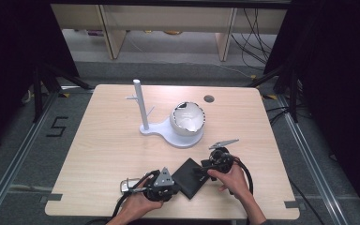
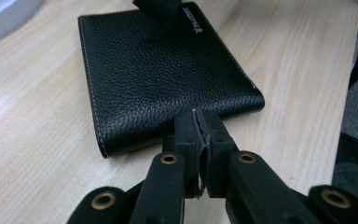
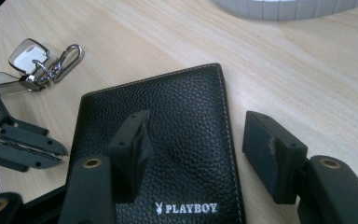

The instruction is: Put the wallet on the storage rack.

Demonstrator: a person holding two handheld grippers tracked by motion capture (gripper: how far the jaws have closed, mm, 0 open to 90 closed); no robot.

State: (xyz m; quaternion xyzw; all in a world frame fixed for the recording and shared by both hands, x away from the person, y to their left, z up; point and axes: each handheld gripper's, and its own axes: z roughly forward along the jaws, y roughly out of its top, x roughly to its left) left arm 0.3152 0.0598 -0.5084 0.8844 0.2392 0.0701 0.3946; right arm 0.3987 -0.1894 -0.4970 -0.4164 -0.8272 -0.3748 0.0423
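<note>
A black leather wallet (image 1: 189, 177) lay flat near the worktop's (image 1: 103, 145) front edge, about midway along it, between the two claws. The left claw (image 2: 200, 122) was clenched shut with nothing in it, its tips at the wallet's near edge. The right claw (image 3: 198, 140) stood released, one jaw over the leather, the other beside the wallet's stitched edge. If it closed from there, it would likely slide the flat wallet rather than lift it. Silver lettering on the wallet read "PLAYBOY". A bunch of keys (image 3: 39, 65) lay near the front-left corner; a white stand (image 1: 168, 131) stood mid-worktop.
</note>
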